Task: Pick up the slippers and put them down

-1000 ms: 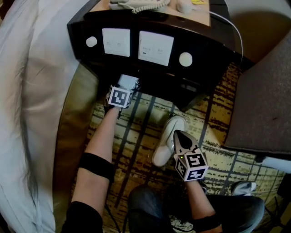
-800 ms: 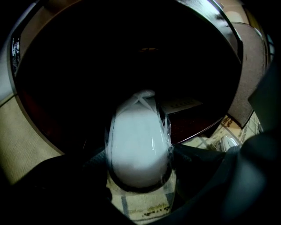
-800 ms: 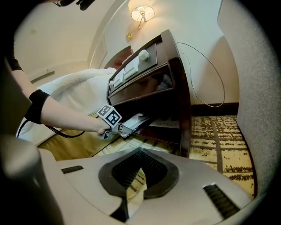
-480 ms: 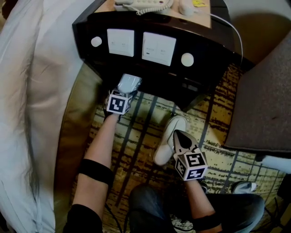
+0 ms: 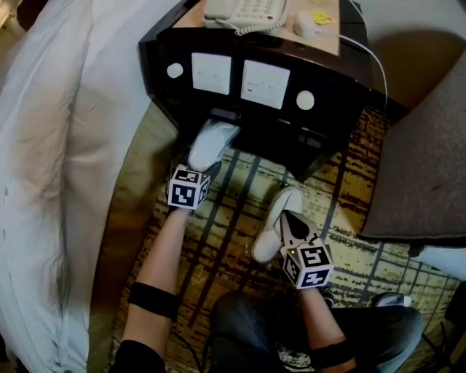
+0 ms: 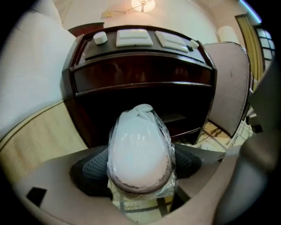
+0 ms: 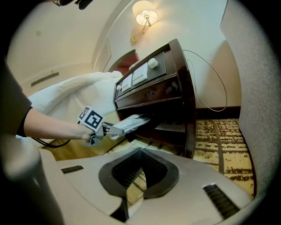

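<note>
A pair of white slippers in clear plastic wrap (image 5: 211,142) sticks out from the low shelf of the dark nightstand (image 5: 331,124). My left gripper (image 5: 198,165) is shut on the near end of the package (image 6: 139,154), with the pads pressing on both sides. The right gripper view shows that package (image 7: 130,122) held level in the left gripper (image 7: 106,128), just outside the shelf. My right gripper (image 5: 285,216) hangs shut and empty above the patterned carpet; its pads meet in its own view (image 7: 139,163).
A white shoe (image 5: 271,226) lies on the carpet under the right gripper, another (image 5: 389,299) at the lower right. The bed (image 5: 58,146) fills the left, a brown chair (image 5: 429,167) the right. A telephone (image 5: 244,10) sits on the nightstand top.
The left gripper has drawn back from the nightstand shelf and lifted, bringing the wrapped slippers out with it. The right gripper has barely shifted.
</note>
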`<action>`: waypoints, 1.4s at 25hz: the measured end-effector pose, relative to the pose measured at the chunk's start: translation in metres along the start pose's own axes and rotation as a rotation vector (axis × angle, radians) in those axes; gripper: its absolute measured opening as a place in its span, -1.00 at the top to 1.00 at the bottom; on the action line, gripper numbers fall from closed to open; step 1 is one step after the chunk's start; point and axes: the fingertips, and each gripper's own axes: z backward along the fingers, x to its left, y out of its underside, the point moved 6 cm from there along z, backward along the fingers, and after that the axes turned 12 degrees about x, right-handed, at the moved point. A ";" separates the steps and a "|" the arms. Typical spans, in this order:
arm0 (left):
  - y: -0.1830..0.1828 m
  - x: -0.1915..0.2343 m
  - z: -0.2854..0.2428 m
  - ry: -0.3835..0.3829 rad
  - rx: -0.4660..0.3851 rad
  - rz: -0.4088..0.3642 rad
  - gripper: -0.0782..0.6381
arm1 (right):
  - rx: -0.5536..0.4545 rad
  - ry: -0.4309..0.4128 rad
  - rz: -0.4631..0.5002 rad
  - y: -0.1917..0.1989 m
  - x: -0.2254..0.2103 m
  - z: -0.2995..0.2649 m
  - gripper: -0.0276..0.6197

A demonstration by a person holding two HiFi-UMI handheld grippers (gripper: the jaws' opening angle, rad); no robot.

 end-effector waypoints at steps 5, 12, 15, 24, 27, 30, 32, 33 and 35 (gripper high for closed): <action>0.025 -0.012 0.042 -0.008 -0.029 0.023 -0.34 | -0.011 0.003 -0.001 0.002 0.003 0.008 0.91; 0.062 -0.043 0.087 -0.010 -0.051 0.052 -0.34 | -0.029 -0.006 0.006 0.002 0.010 0.021 0.91; 0.080 -0.057 0.099 -0.008 -0.054 0.065 -0.34 | -0.032 -0.003 0.009 0.003 0.012 0.026 0.91; 0.123 -0.080 0.106 0.007 -0.051 0.096 -0.34 | -0.033 0.014 0.004 0.011 0.009 0.037 0.91; 0.135 -0.086 0.098 0.011 -0.045 0.094 -0.34 | -0.028 0.020 -0.001 0.015 0.007 0.038 0.91; 0.150 -0.093 0.085 0.018 -0.031 0.108 -0.34 | -0.024 0.026 -0.004 0.017 0.005 0.039 0.91; 0.160 -0.097 0.074 0.027 -0.013 0.120 -0.34 | -0.021 0.029 -0.003 0.018 0.004 0.040 0.91; 0.165 -0.098 0.068 0.031 -0.001 0.122 -0.34 | -0.020 0.030 -0.003 0.018 0.004 0.039 0.91; 0.172 -0.101 0.056 0.035 0.022 0.119 -0.34 | -0.016 0.034 -0.003 0.019 0.001 0.038 0.91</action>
